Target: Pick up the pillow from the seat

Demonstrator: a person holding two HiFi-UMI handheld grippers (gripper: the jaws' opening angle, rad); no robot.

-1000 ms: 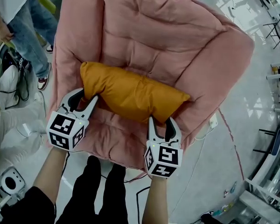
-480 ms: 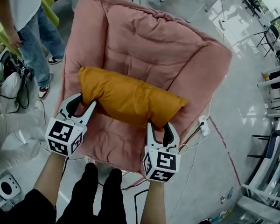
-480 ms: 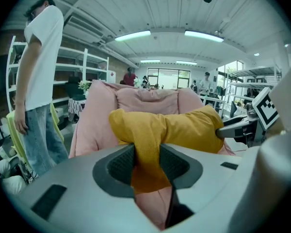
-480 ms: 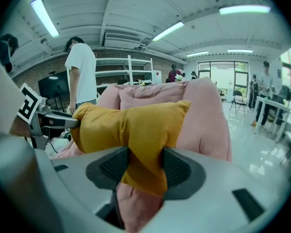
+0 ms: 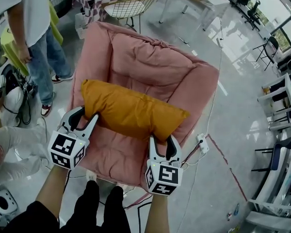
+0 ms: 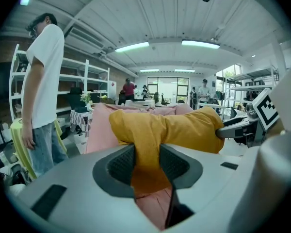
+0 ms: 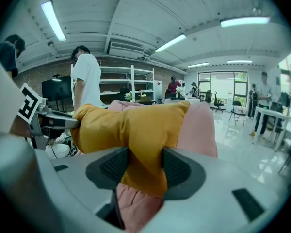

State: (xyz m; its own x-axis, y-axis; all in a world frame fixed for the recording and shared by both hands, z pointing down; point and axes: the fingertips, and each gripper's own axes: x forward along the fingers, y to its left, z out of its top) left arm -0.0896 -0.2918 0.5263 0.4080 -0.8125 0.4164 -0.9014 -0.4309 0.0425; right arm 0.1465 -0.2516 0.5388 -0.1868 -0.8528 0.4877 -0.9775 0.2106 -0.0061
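left hand-held gripper | right hand-held gripper — pillow pinched | overhead: possibly lifted

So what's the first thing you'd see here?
The big orange pillow, right in the middle, over a puffy pink seat. The left gripper and the right gripper each pinch one end of it. A person in a white shirt stands at the left.
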